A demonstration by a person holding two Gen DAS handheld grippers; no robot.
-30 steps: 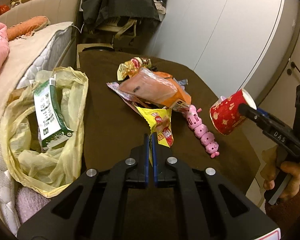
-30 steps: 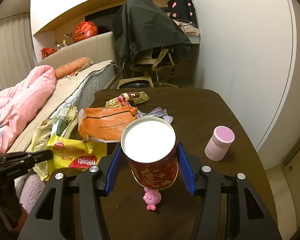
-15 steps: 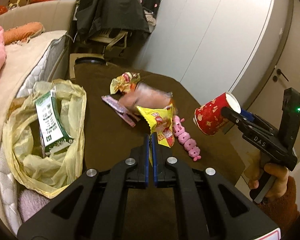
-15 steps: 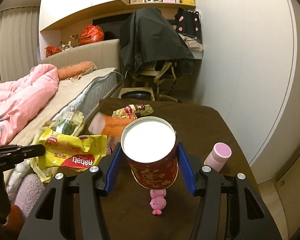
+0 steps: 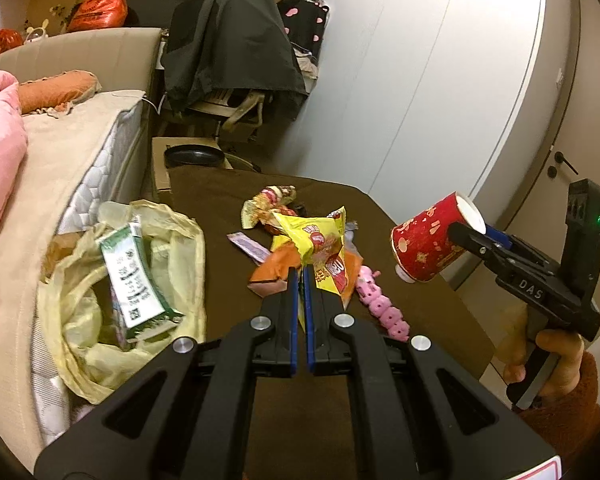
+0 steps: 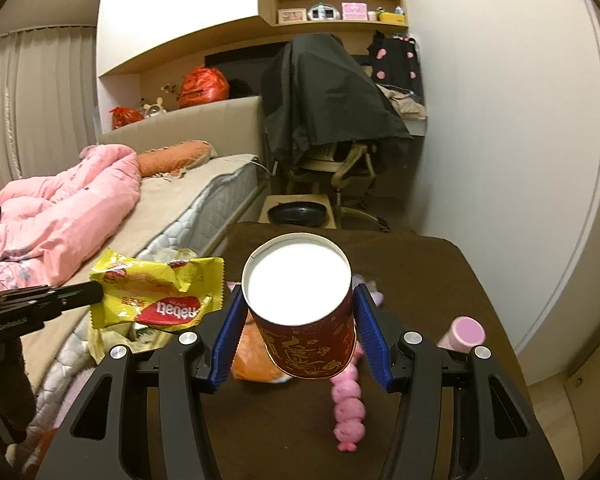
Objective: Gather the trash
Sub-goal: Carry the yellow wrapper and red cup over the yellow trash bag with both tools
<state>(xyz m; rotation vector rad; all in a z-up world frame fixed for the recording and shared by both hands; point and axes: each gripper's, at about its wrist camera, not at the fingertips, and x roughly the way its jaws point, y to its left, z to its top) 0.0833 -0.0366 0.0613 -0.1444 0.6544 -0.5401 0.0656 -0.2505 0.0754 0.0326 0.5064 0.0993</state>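
Above the brown worktop (image 5: 228,196), the left tongs (image 5: 299,276) are pinched tight on a yellow snack wrapper (image 5: 320,240), while the right tongs (image 6: 298,320) stand wide, their blue pads clamping a red paper cup (image 6: 300,320). Below lie an orange packet (image 5: 276,268), a purple wrapper (image 5: 248,244) and a pink caterpillar toy (image 5: 380,304). At nine o'clock a yellow trash bag (image 5: 180,240) gapes around a green carton (image 5: 134,276); at three o'clock in the right view stands a pink bottle (image 6: 464,332).
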